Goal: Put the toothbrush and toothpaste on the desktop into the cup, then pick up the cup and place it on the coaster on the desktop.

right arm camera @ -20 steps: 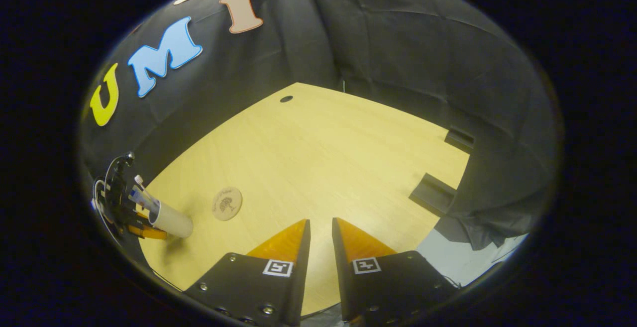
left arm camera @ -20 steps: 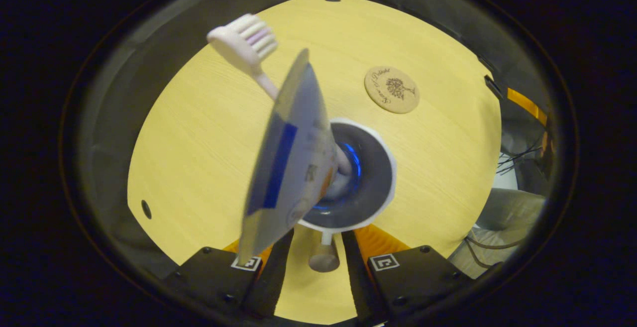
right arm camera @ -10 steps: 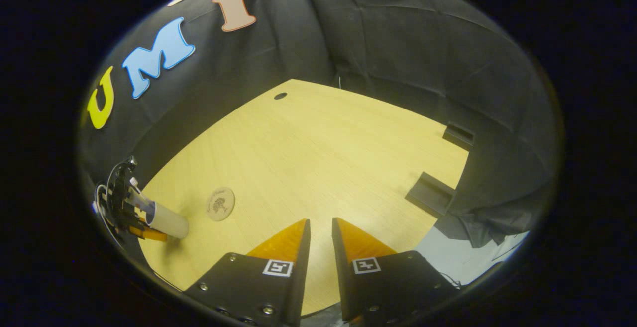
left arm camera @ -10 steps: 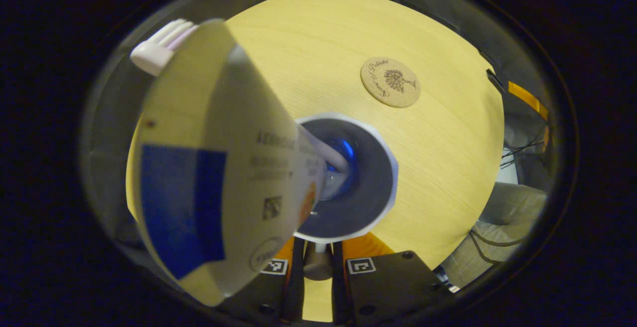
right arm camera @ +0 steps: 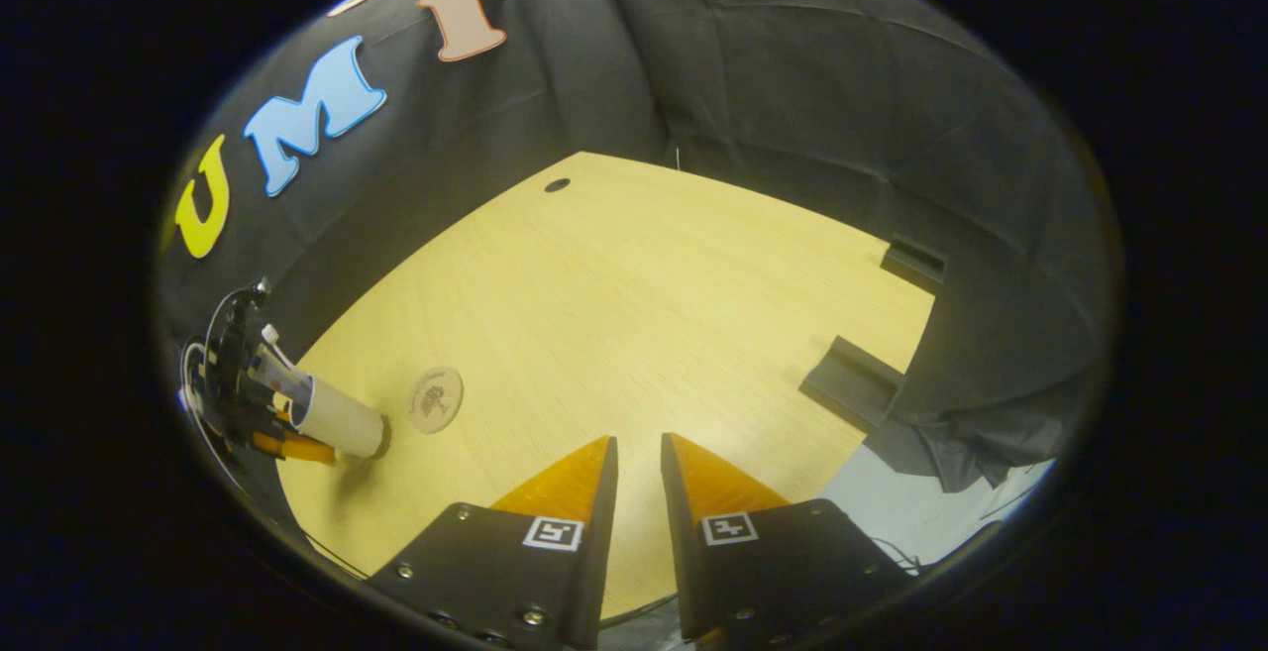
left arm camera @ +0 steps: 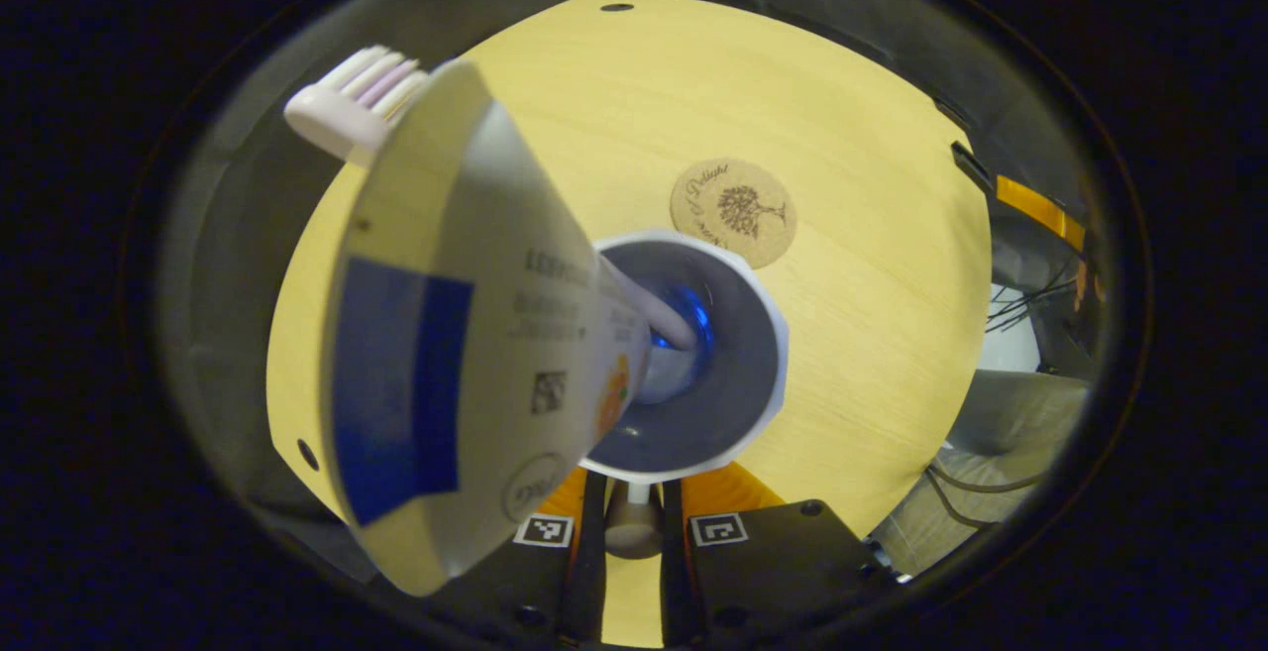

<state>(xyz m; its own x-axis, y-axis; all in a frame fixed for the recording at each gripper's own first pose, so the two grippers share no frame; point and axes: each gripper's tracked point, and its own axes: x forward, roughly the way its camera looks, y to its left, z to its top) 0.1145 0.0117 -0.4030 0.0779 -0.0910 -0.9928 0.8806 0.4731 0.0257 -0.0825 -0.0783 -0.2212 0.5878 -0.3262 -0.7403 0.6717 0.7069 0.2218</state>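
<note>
While the cup (left arm camera: 693,354) hangs by its handle (left arm camera: 632,522) in the left gripper (left arm camera: 626,532), the coaster (left arm camera: 733,212) lies just past its far rim.

Left gripper's fingers are clamped on the handle's knob; toothbrush (left arm camera: 357,111) and toothpaste (left arm camera: 466,334) both stand inside the cup, leaning out toward the camera. Judged load: light but top-heavy, the soft tube and long brush free to shift if the cup tips, so it should ride level. The handle looks like a small, hard hold, and a grip there could let the cup swivel. From the right gripper view the cup (right arm camera: 337,420) sits just beside the coaster (right arm camera: 435,399), near the desk's (right arm camera: 634,294) near-left edge; beyond the coaster the desk is bare. Right gripper (right arm camera: 637,478) hovers well apart from the cup, fingers nearly together on nothing.
</note>
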